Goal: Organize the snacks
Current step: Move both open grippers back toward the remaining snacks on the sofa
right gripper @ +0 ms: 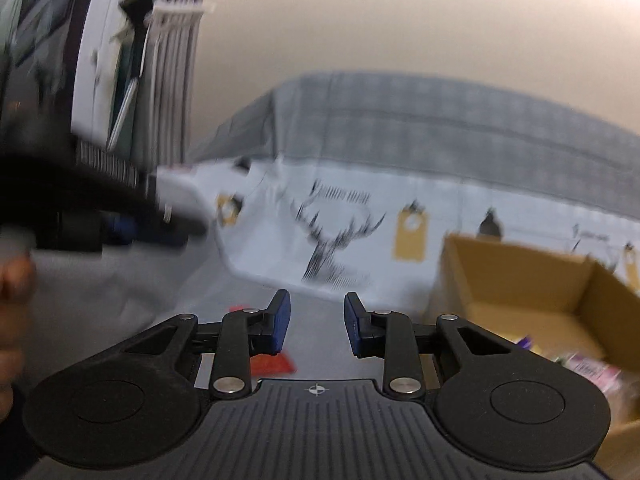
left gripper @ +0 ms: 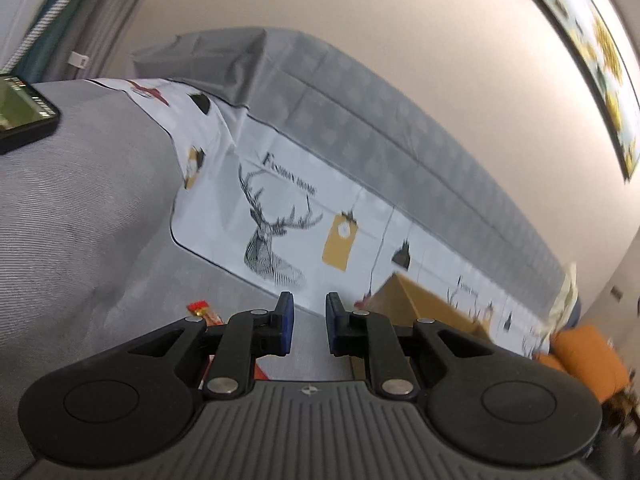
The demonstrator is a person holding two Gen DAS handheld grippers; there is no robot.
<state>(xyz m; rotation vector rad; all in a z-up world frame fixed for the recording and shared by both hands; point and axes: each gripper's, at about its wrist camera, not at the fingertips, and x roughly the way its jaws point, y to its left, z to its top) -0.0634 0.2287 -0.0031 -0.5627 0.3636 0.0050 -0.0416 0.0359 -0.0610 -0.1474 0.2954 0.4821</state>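
My left gripper (left gripper: pixel 309 307) is open and empty, raised above a grey sofa seat (left gripper: pixel 80 240). A red and yellow snack packet (left gripper: pixel 205 312) lies on the seat just left of and under its left finger. A cardboard box (left gripper: pixel 424 304) sits to the right. In the blurred right wrist view my right gripper (right gripper: pixel 317 307) is open and empty. A red snack packet (right gripper: pixel 272 364) lies below its left finger. The open cardboard box (right gripper: pixel 520 276) at right holds several snack packets (right gripper: pixel 588 368). The left gripper (right gripper: pixel 100 216) shows at the left edge.
A white cloth with a deer print (left gripper: pixel 272 232) covers the sofa seat back area, with a grey checked cover (left gripper: pixel 360 112) above it. A phone (left gripper: pixel 20 112) lies on the sofa arm. An orange cushion (left gripper: pixel 584 356) is at far right. A framed picture (left gripper: pixel 592 40) hangs on the wall.
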